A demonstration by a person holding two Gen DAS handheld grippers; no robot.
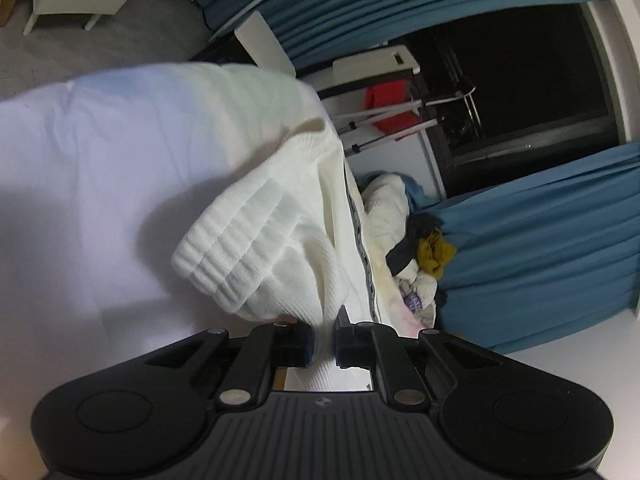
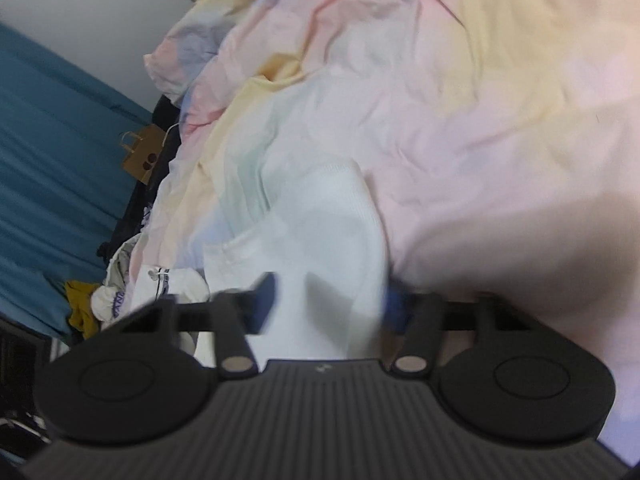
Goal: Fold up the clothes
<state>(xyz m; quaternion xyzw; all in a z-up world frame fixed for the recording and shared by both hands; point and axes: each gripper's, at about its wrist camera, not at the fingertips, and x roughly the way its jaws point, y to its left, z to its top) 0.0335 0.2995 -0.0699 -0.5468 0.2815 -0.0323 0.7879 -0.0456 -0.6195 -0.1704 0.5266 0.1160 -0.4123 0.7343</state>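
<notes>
A white knitted sweater point(image 1: 256, 232) lies bunched on the white bed sheet point(image 1: 80, 200), its ribbed cuff point(image 1: 224, 252) folded over to the left. My left gripper point(image 1: 322, 344) is shut on a fold of the sweater at its near edge, the jaws almost together. In the blurred right wrist view, a white part of the sweater point(image 2: 336, 216) runs down between the blue pads of my right gripper point(image 2: 330, 304). The cloth fills the gap and both pads press on it, so that gripper is shut on the sweater.
A crumpled pastel duvet point(image 2: 460, 80) covers the bed beyond the sweater. A pile of clothes point(image 1: 416, 248) sits past the bed's edge by blue curtains point(image 1: 540, 240). A drying rack point(image 1: 400, 120) stands before a dark window. A brown paper bag point(image 2: 142, 156) stands near the curtain.
</notes>
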